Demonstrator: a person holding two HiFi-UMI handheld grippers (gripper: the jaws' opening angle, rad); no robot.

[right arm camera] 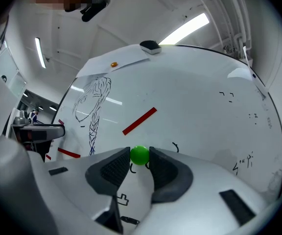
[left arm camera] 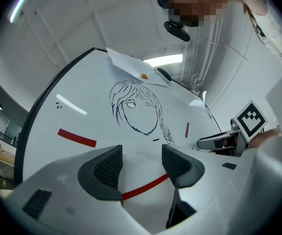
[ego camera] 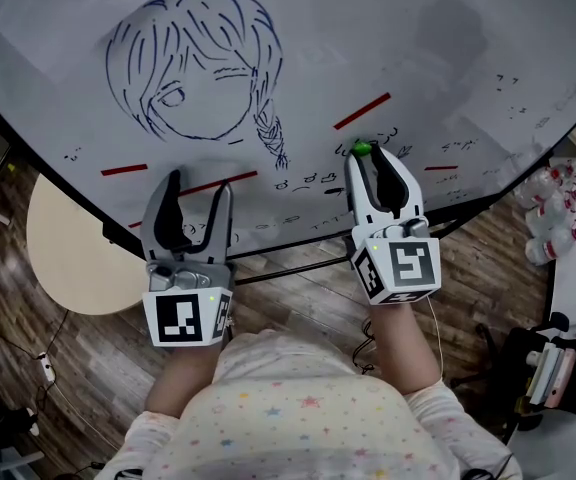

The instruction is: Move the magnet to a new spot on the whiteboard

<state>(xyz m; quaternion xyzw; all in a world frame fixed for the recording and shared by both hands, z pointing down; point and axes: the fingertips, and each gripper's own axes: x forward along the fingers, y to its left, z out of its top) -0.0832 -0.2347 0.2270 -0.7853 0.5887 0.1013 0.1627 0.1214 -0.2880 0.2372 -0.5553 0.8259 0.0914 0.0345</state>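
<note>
A small green round magnet [ego camera: 362, 148] [right arm camera: 140, 154] sits against the whiteboard [ego camera: 388, 38] near its lower edge. My right gripper [ego camera: 369, 156] [right arm camera: 139, 157] is shut on it, with the magnet pinched between the two fingertips. To the left, my left gripper [ego camera: 200, 184] [left arm camera: 142, 156] stands open in front of the board with nothing between its fingers, over a red strip [left arm camera: 146, 187]. In the left gripper view, the right gripper [left arm camera: 219, 142] shows at the right.
The board carries a blue drawing of a girl [ego camera: 200, 63], several red strips [ego camera: 362, 111] and small scribbles. A black eraser [right arm camera: 150, 45] and an orange magnet [right arm camera: 113, 64] sit near its top. A round beige table [ego camera: 63, 248] stands at the left, white bottles [ego camera: 548, 213] at the right.
</note>
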